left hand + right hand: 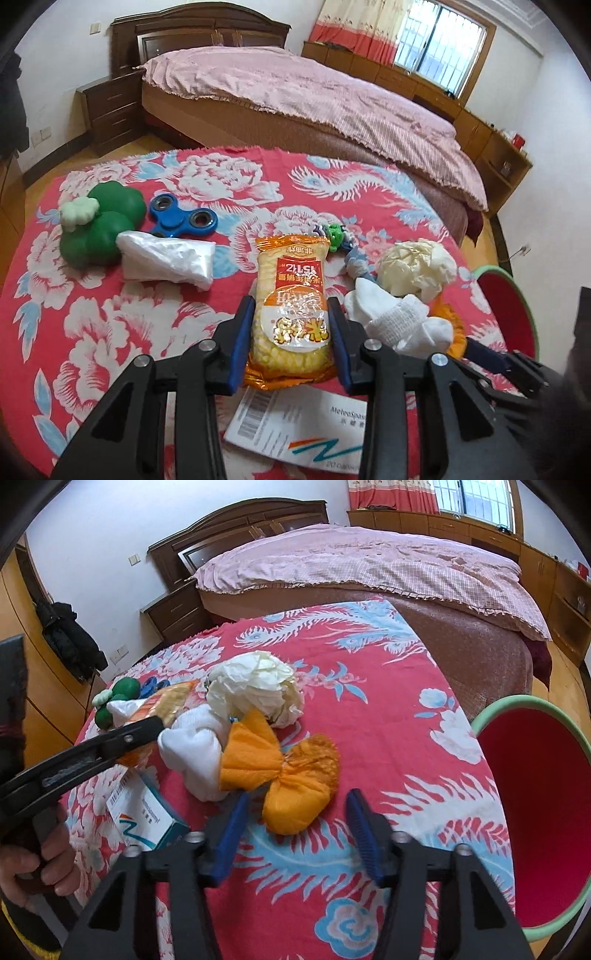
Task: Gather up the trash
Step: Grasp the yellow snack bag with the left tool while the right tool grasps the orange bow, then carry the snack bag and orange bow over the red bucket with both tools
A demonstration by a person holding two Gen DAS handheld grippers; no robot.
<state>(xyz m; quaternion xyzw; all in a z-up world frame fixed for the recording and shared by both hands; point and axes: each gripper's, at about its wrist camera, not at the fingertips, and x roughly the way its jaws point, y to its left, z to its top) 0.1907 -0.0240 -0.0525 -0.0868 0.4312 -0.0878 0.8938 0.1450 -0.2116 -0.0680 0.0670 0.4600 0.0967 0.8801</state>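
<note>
I worry the snack bag (pixel 290 314) may slip, because it is shiny and puffy and my left tongs (pixel 291 321) only pinch its sides. It sits over the white box (pixel 295 435) on the red cloth (pixel 110 332), so if it drops it may land there or push the box. My left tongs are squeezed on the snack bag, one blue finger (pixel 242 343) on each side, and the top of the bag sticks out past them. My right tongs (pixel 295 830) are wide open and hold nothing. The orange rag (pixel 288 771) lies just in front of them, its near lump partly between the blue tips, but I cannot tell if they touch it. If I close too soon, I think I will grab only a corner and it will fall out. The white sock (pixel 195 753) lies against the rag, so I could drag it along too. The red bin (pixel 546 812) is on my right, past the cloth's edge. A throw from here could miss it.
</note>
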